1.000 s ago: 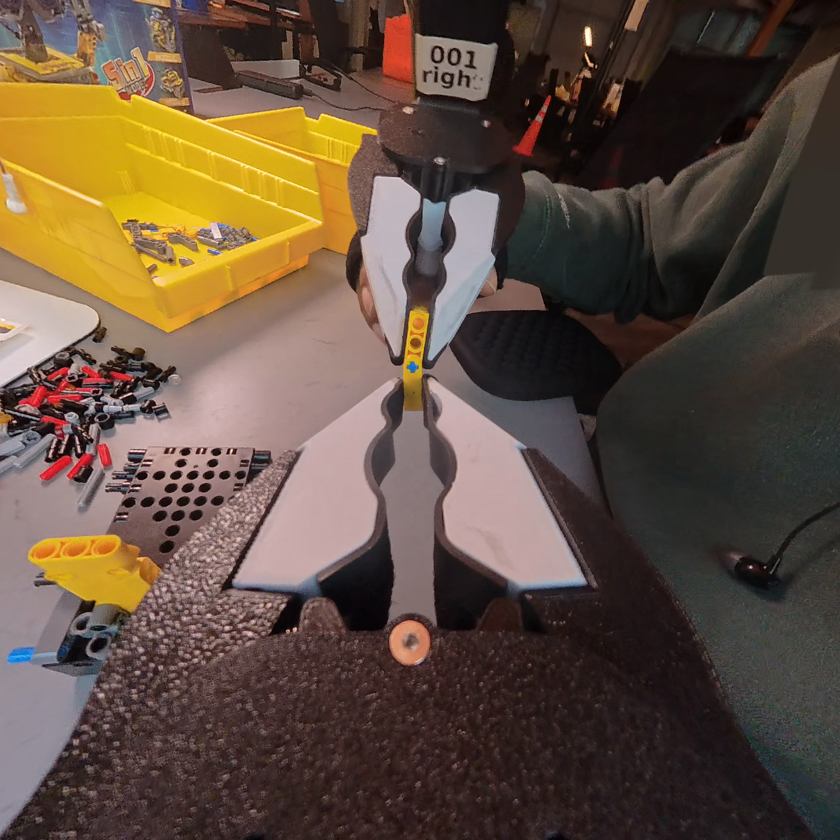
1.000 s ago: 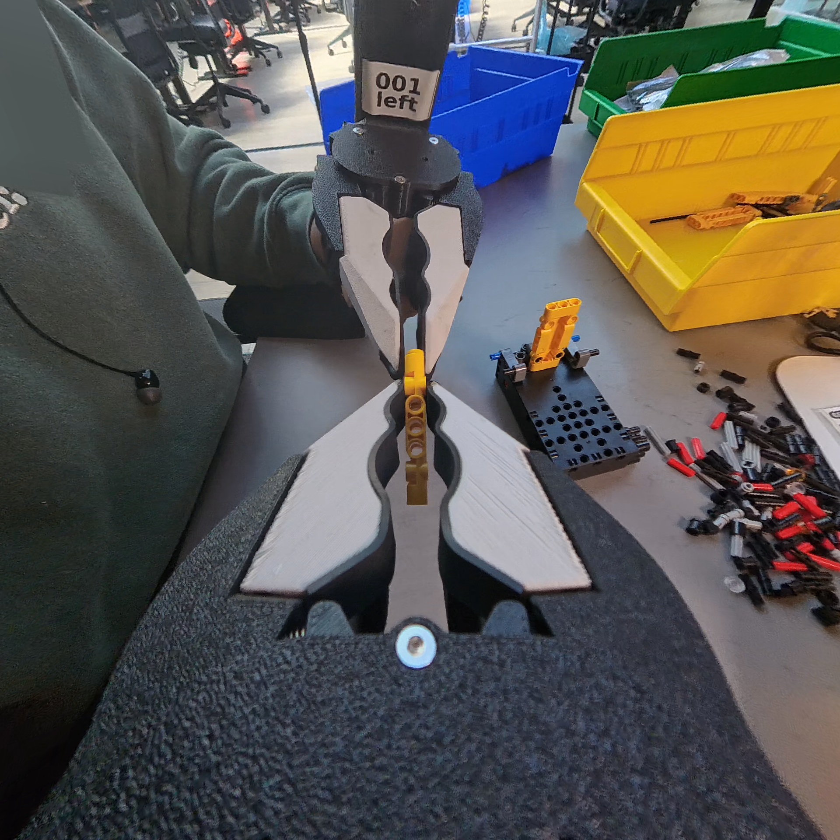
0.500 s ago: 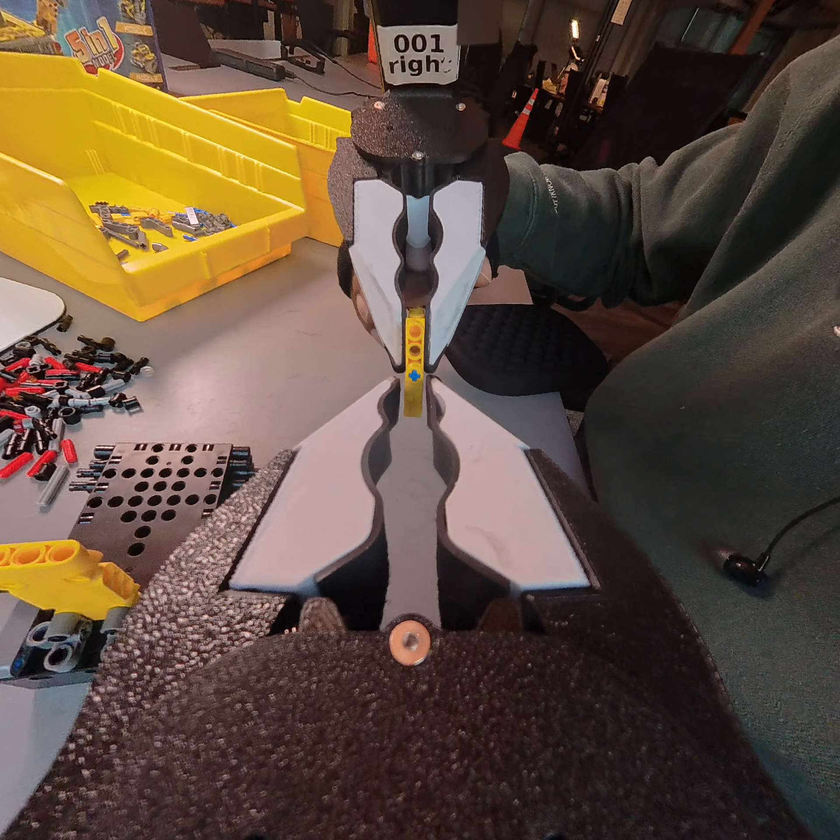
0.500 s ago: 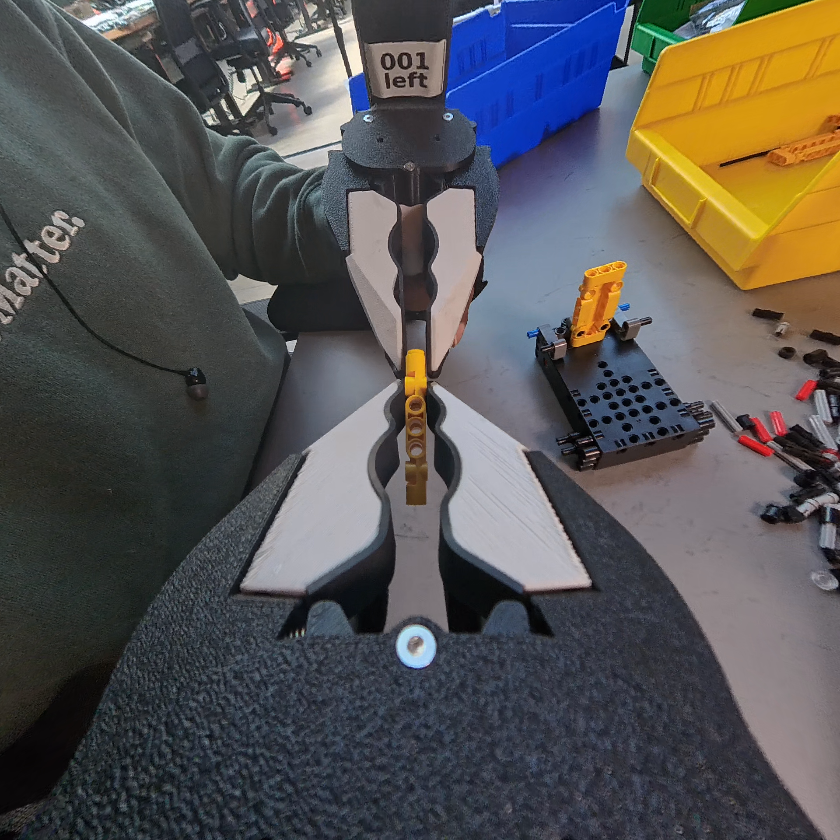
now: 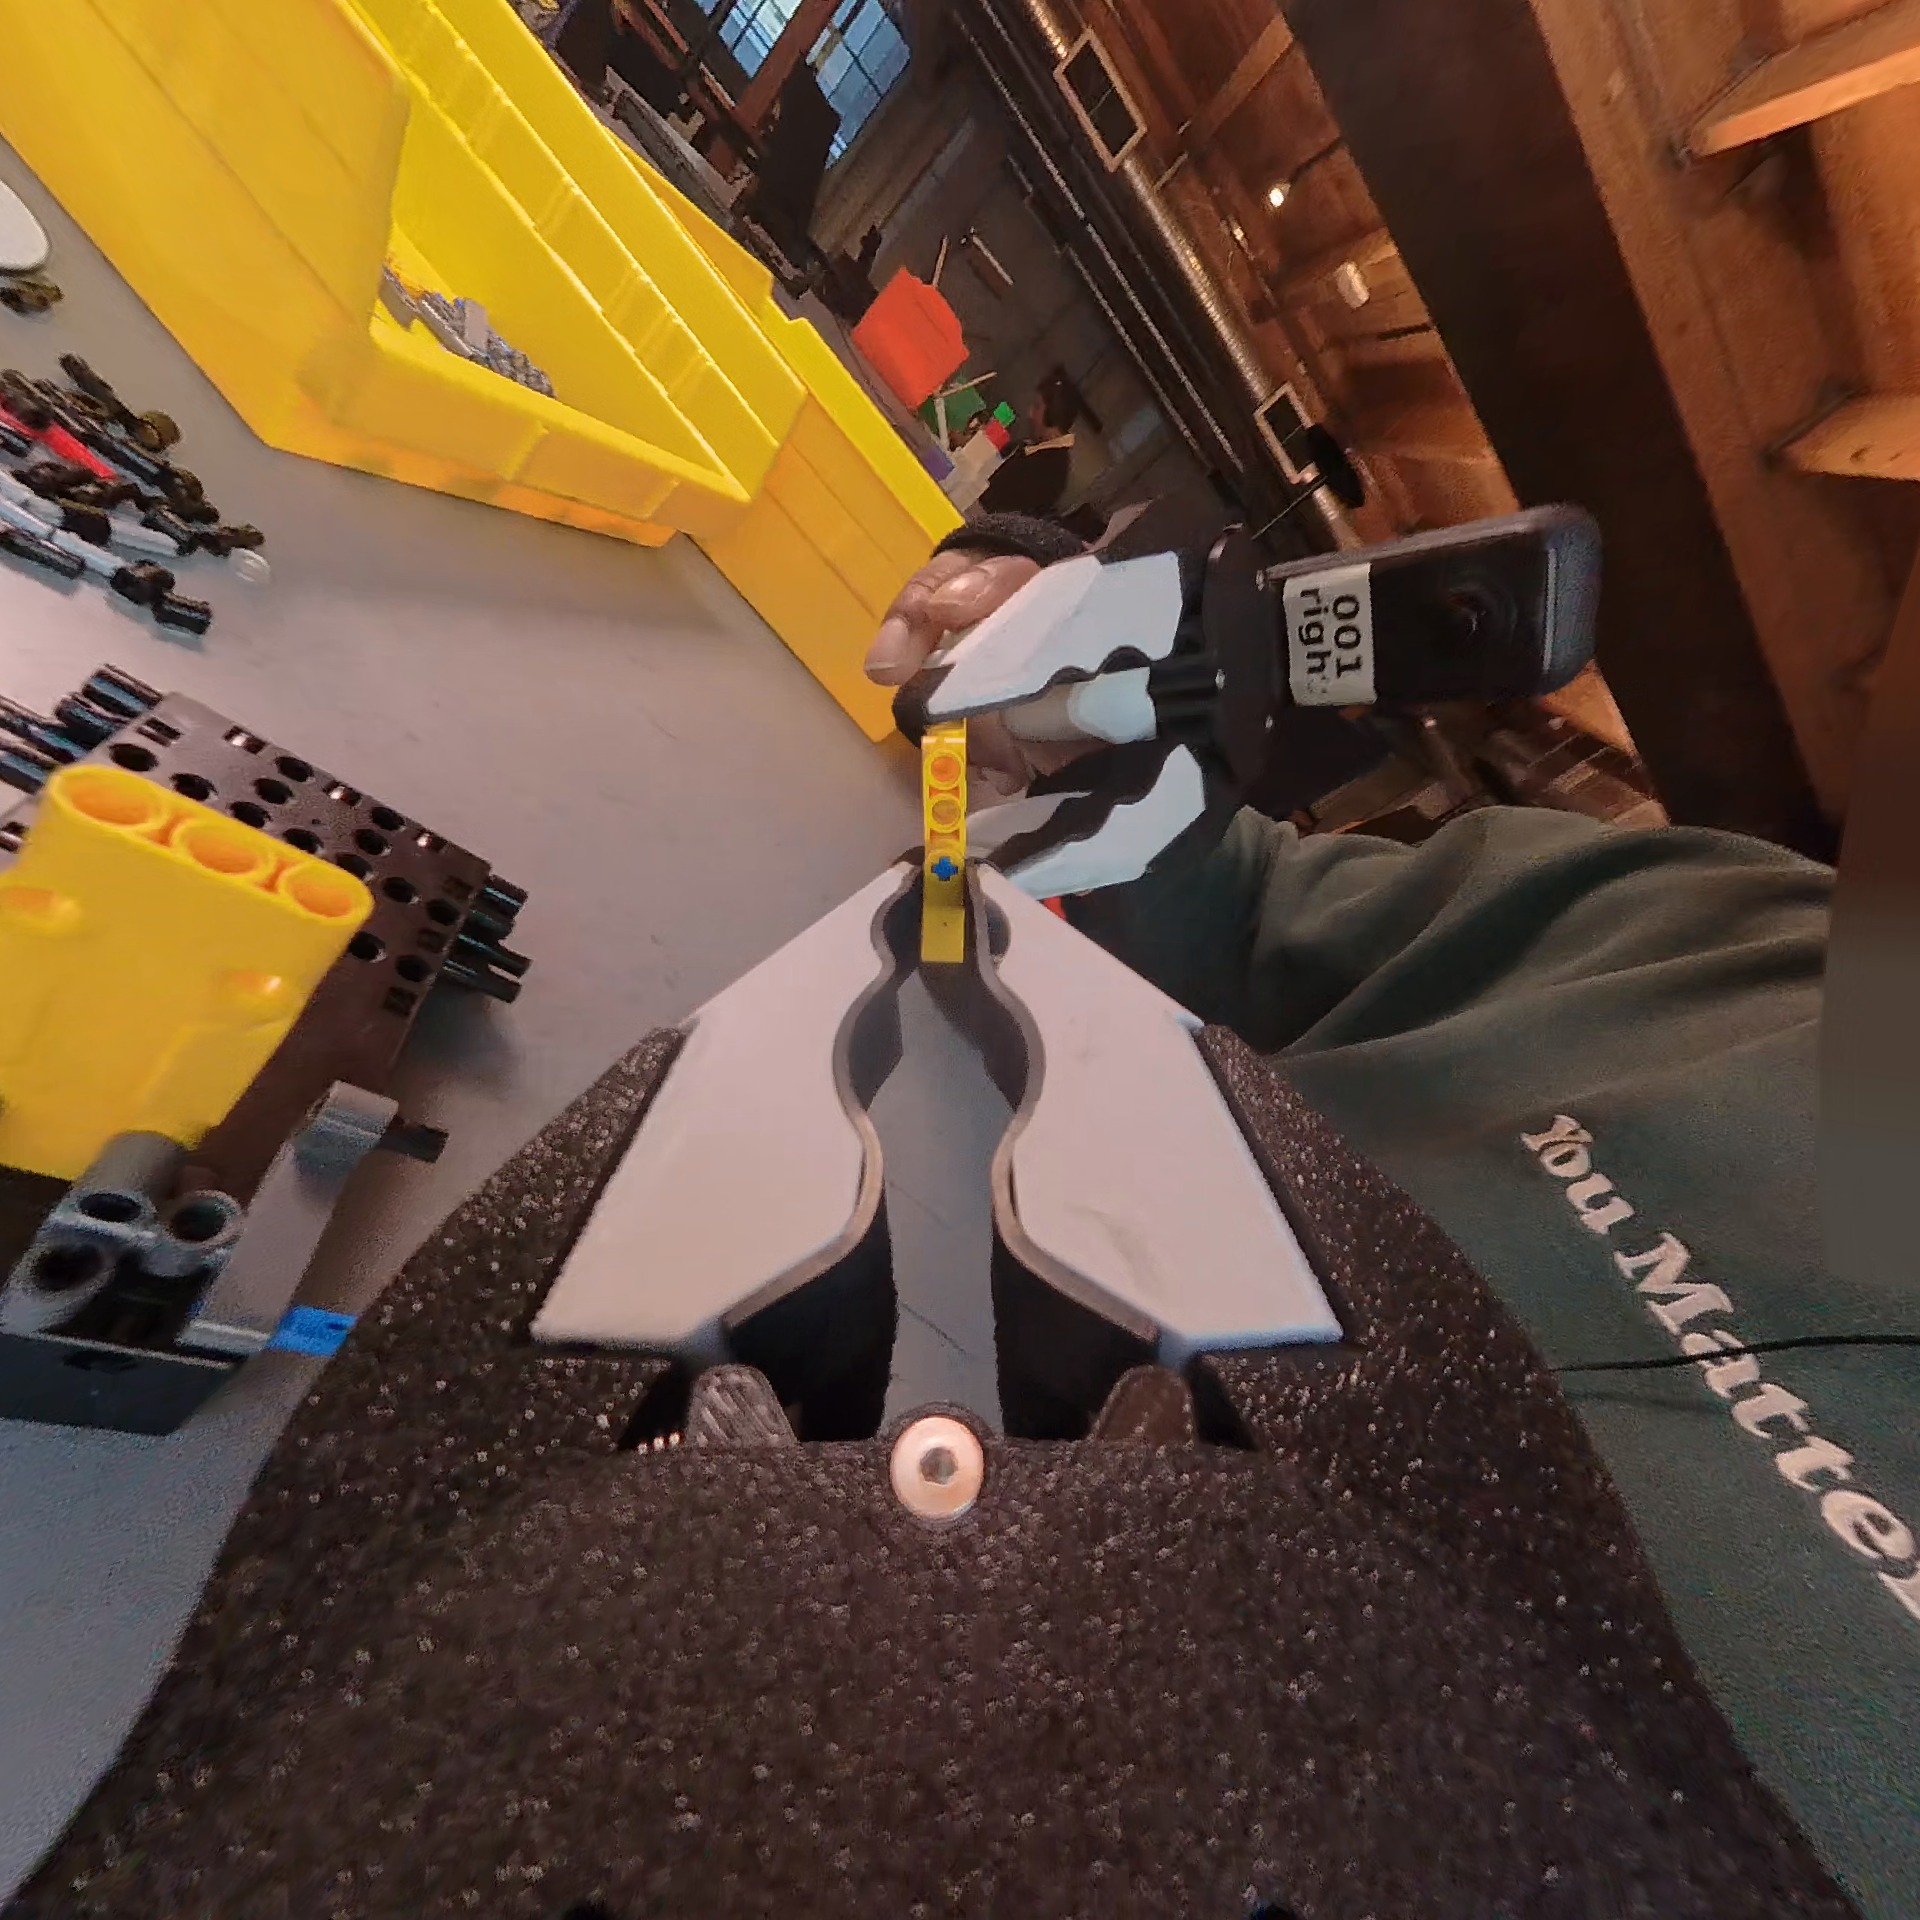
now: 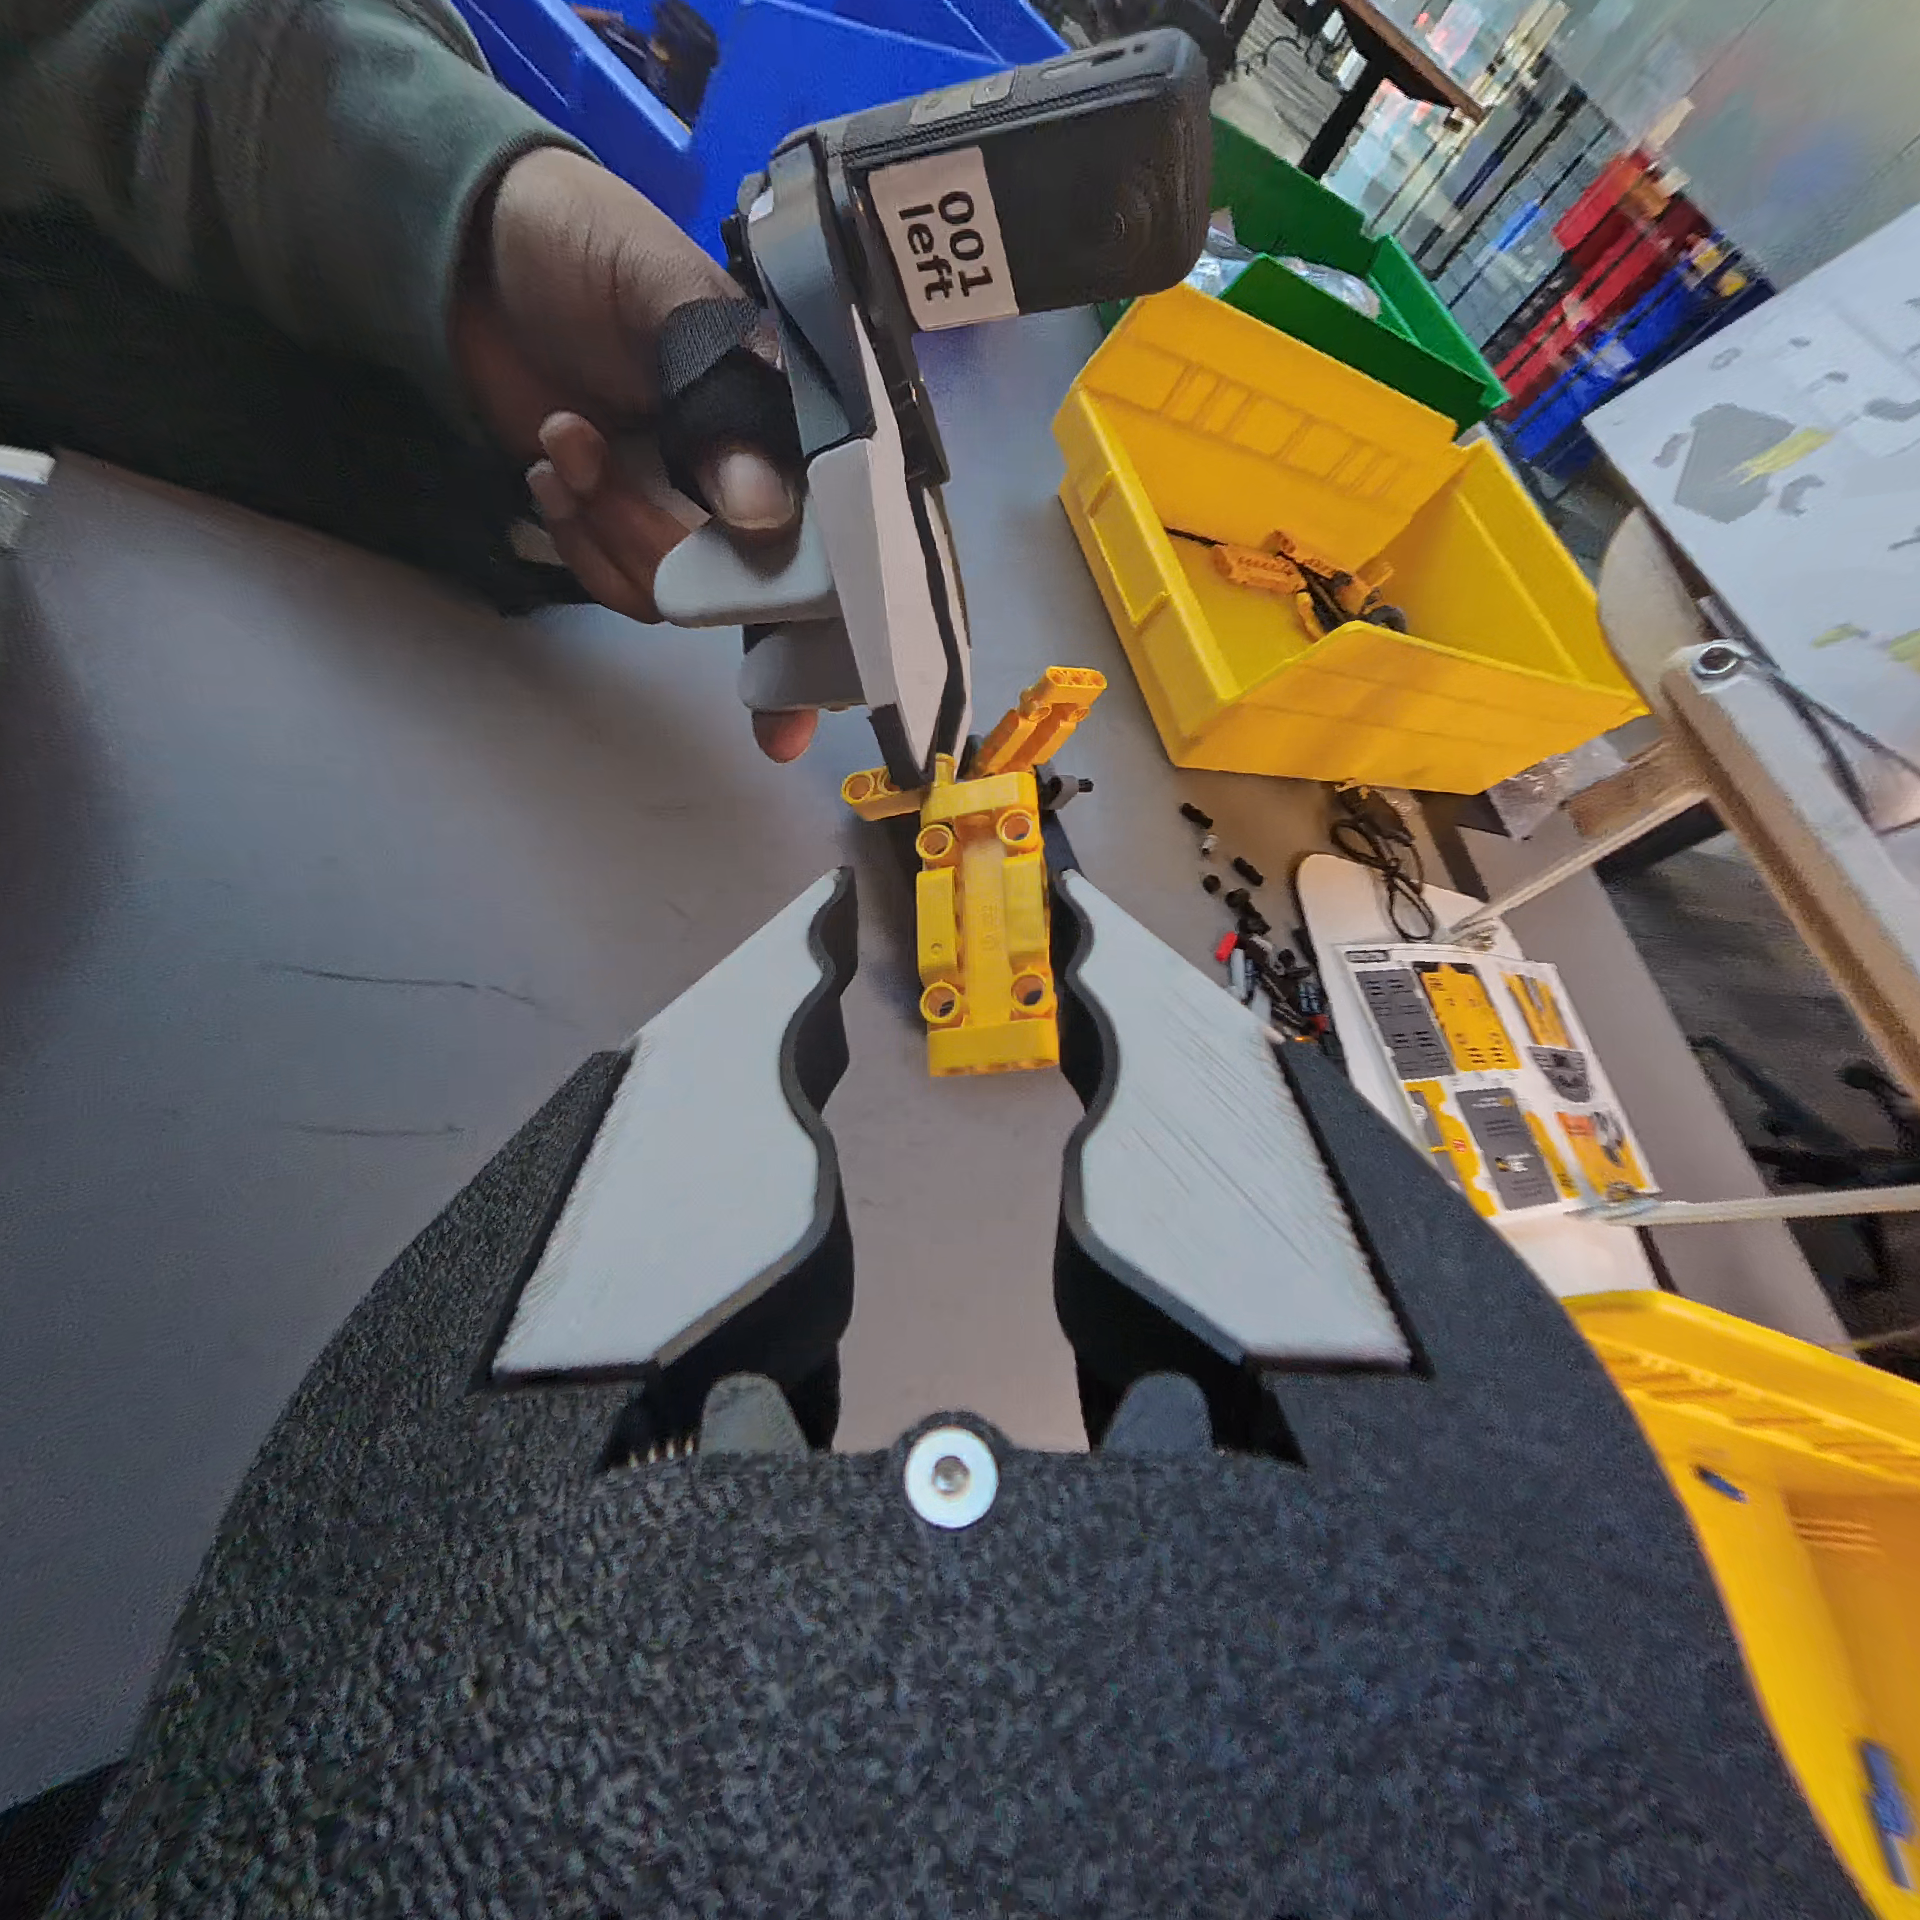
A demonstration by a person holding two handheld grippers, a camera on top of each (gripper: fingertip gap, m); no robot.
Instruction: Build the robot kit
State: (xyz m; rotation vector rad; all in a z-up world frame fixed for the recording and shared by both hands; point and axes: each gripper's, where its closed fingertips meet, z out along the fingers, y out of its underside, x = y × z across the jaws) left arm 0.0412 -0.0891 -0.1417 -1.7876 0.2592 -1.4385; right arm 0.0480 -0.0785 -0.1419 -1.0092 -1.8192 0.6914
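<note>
Two grippers are seen over a grey table (image 5: 623, 675). The left gripper (image 5: 943, 894) is closed narrowly on a yellow pin-hole beam (image 5: 944, 774), which is pinched at one end by the very fingertips, with a blue cross-shaped insert just beyond the pinch. The rest of the beam juts forward, clear of the table, toward the far gripper.

The right gripper (image 6: 956, 883) is spread wide and nothing is gripped by it. In its own view, a yellow panel piece (image 6: 987, 925) is framed in the gap between its fingers. No contact is seen on the left finger; on the right finger it cannot be told. Whether that piece rests on the table or on a plate cannot be told either.

Beside the left gripper a black perforated plate (image 5: 343, 831) is laid flat, with another yellow panel piece (image 5: 156, 935) stood on grey connectors at its near edge. Loose black and red pins (image 5: 104, 488) are scattered farther off, yellow bins (image 5: 468, 343) are ranged behind, and a printed instruction sheet (image 6: 1486, 1049) is laid to the right.

The beam is judged light, stiff and smooth-faced, so it could pivot or slip if pinched at a tip only. A surer hold would be taken across its flat, holed faces near mid-length. Breakage is thought unlikely.
</note>
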